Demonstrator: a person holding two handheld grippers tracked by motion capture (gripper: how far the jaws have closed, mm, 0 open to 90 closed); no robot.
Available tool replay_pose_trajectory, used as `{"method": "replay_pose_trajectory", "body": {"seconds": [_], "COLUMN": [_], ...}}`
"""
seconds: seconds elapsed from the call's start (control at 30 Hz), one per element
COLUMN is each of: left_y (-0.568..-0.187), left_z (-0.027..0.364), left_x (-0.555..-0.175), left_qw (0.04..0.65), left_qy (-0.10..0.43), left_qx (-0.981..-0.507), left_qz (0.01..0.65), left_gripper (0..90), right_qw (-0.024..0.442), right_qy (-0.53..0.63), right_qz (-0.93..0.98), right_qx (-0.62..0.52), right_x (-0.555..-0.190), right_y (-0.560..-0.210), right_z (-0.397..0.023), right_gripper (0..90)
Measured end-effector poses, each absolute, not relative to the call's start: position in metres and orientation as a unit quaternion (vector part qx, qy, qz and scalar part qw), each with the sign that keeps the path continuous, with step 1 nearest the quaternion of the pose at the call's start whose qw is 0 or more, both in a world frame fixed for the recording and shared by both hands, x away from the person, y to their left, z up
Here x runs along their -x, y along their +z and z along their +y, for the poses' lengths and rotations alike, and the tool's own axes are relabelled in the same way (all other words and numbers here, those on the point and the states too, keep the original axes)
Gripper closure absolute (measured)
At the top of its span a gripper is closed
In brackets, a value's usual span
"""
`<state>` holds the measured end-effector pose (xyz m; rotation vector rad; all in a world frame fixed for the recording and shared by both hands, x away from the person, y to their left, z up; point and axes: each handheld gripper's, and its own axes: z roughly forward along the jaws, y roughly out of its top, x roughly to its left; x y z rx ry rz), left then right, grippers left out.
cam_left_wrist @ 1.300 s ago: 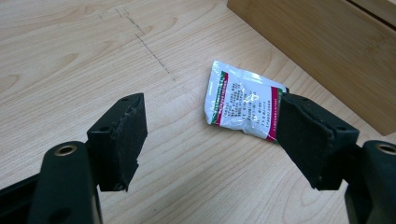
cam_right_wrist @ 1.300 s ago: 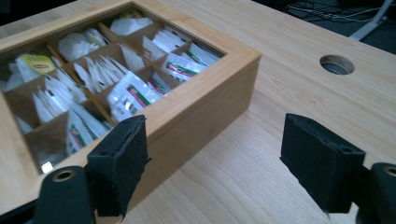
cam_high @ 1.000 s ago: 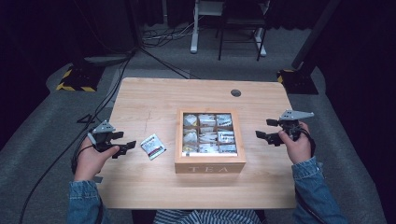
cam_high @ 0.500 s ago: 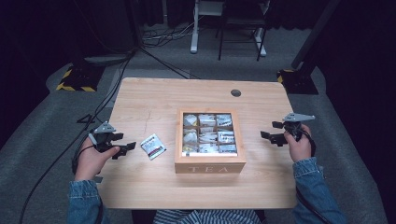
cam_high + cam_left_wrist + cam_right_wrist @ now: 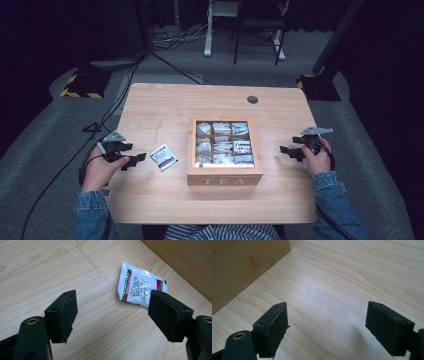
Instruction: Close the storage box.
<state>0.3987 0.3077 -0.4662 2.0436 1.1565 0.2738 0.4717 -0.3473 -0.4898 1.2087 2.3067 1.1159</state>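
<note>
A wooden tea box [image 5: 225, 172] marked TEA sits open at the table's middle, its compartments holding tea packets. One white tea packet [image 5: 163, 156] [image 5: 140, 286] with red and green print lies flat on the table left of the box. My left gripper [image 5: 134, 159] [image 5: 113, 315] rests low at the table's left edge, open, with the packet just beyond its jaws. My right gripper [image 5: 286, 150] [image 5: 329, 320] hovers low over bare wood right of the box, open and empty; the box's side wall [image 5: 244, 267] is at its upper left.
The wooden table [image 5: 165, 107] has a round cable hole [image 5: 252, 99] at the back right. Cables trail across the grey floor to the left. A chair and desk legs stand behind the table.
My right gripper has sunk lower toward the table and slightly nearer the front. The left gripper and the packet have stayed put.
</note>
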Motion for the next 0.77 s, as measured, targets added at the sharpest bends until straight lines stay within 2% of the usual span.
{"method": "replay_pose_trajectory", "body": {"seconds": [0.33, 0.47, 0.6, 0.77], "left_y": [-0.470, -0.473, -0.476, -0.479], "left_z": [0.307, 0.308, 0.309, 0.309], "left_x": [-0.402, -0.403, -0.404, -0.404], "left_qw": [0.369, 0.366, 0.358, 0.347], "left_qy": [0.101, 0.101, 0.098, 0.095], "left_qx": [-0.800, -0.800, -0.803, -0.805], "left_qz": [0.461, 0.464, 0.467, 0.471], "left_gripper": [24.6, 24.4, 23.4, 21.9], "right_qw": [0.153, 0.179, 0.182, 0.183], "right_qy": [0.366, 0.359, 0.350, 0.348], "right_qz": [0.816, 0.817, 0.818, 0.817], "right_qx": [-0.422, -0.414, -0.419, -0.422], "right_x": [-0.471, -0.472, -0.474, -0.474], "right_y": [-0.498, -0.504, -0.504, -0.504], "right_z": [-0.347, -0.345, -0.342, -0.342], "right_gripper": [18.3, 14.3, 8.6, 7.9]}}
